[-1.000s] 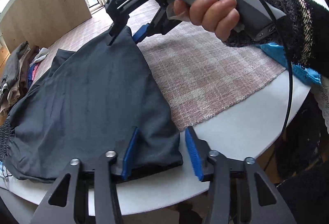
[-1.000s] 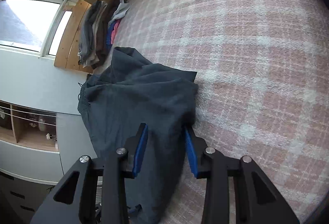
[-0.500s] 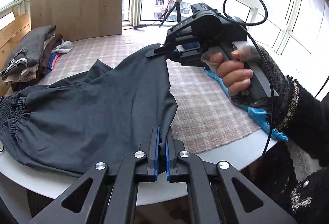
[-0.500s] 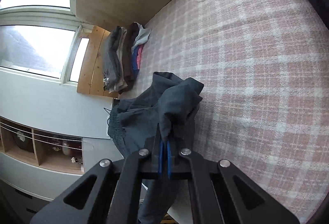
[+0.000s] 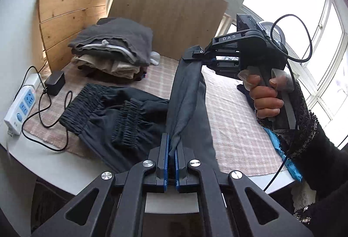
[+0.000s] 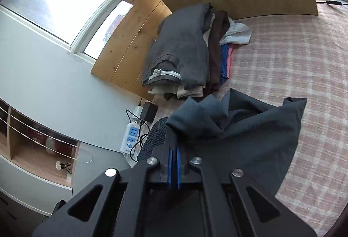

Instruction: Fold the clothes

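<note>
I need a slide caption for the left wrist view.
Both claws, left and right, lift dark trousers above the plaid cloth.

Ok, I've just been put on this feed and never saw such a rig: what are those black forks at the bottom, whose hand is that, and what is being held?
There is no robot arm. A person holds a hand-held gripper in each hand, and each carries a fisheye camera looking along its own two fingers, hence two pictures.

The fork at the bottom of the left wrist view is the left gripper; the right gripper also shows there, in the person's hand. In the right wrist view the fork is that right gripper itself.

Both are shut on the dark grey trousers, stretching a lifted hem between them, while the elastic waistband lies on the checked cloth. Behind are a stack of folded clothes and a power strip.
</note>
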`<action>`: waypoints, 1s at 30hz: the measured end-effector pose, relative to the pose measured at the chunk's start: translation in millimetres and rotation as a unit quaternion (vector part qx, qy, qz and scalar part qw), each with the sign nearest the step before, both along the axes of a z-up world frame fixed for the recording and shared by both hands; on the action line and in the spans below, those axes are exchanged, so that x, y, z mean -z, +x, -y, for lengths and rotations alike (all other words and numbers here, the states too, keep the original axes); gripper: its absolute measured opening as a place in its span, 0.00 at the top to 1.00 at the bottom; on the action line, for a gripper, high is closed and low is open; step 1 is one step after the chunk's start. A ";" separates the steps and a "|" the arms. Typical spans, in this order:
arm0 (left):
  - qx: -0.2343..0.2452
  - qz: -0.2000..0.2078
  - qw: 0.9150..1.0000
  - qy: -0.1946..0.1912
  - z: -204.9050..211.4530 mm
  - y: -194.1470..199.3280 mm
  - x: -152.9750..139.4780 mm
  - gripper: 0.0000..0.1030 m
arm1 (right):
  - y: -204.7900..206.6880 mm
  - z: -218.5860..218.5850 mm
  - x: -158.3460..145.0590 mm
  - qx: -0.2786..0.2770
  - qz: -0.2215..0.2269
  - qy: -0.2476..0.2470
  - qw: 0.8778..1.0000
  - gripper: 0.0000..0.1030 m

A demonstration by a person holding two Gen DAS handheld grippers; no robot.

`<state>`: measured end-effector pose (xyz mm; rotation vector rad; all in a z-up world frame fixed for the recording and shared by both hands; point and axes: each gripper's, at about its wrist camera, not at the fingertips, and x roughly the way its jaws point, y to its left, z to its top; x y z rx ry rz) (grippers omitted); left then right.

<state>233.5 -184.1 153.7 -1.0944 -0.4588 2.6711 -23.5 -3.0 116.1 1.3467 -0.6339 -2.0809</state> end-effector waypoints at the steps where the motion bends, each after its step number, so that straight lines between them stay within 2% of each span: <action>1: -0.008 0.008 1.000 0.006 19.1 -4.2 7.6 0.97 | -9.6 24.6 6.2 -0.004 0.005 0.015 1.000 0.97; 5: -0.030 0.038 0.999 0.018 72.0 -14.5 51.5 0.97 | -37.9 101.2 35.1 -0.013 0.018 0.074 0.997 0.97; 8: -0.033 0.055 0.998 0.024 99.9 -21.6 75.3 0.97 | -52.9 138.9 54.8 -0.013 0.033 0.102 0.994 0.97; 10: -0.037 0.064 0.997 0.027 113.8 -23.7 89.3 0.97 | -58.4 156.3 66.1 -0.020 0.040 0.112 0.993 0.97; 14: -0.039 0.085 0.995 0.031 134.8 -26.1 102.5 0.96 | -66.1 182.8 71.3 -0.074 0.056 0.106 0.990 0.92; 16: -0.032 0.094 0.995 0.022 139.6 -24.8 101.1 0.93 | -58.6 168.0 52.9 -0.079 0.047 0.085 0.992 0.88; 17: -0.028 0.098 0.995 0.018 142.0 -24.2 100.5 0.93 | -47.5 149.5 38.1 -0.072 0.028 0.075 0.994 0.86; 19: -0.035 0.085 0.996 0.003 146.0 -15.0 85.9 0.94 | -21.5 107.3 6.4 -0.053 -0.018 0.058 0.997 0.76; 21: -0.037 0.065 0.997 -0.015 144.5 -7.9 64.9 0.94 | 12.0 55.5 -12.7 -0.013 -0.061 0.082 0.995 0.75; 23: -0.021 0.050 0.997 -0.053 128.6 -12.1 47.6 0.94 | 49.2 8.5 -12.7 0.025 -0.075 0.124 0.989 0.75; 25: 0.030 0.031 0.997 -0.071 104.4 -27.0 35.6 0.94 | 78.3 -28.0 8.5 0.051 -0.046 0.130 0.989 0.75; 27: 0.101 0.024 0.993 -0.062 68.3 -39.6 30.0 0.92 | 101.2 -57.3 37.4 0.071 0.000 0.123 0.990 0.75; 30: 0.207 0.014 0.976 -0.065 -2.7 -39.6 29.3 0.74 | 109.2 -92.1 71.2 0.119 0.050 0.086 0.988 0.75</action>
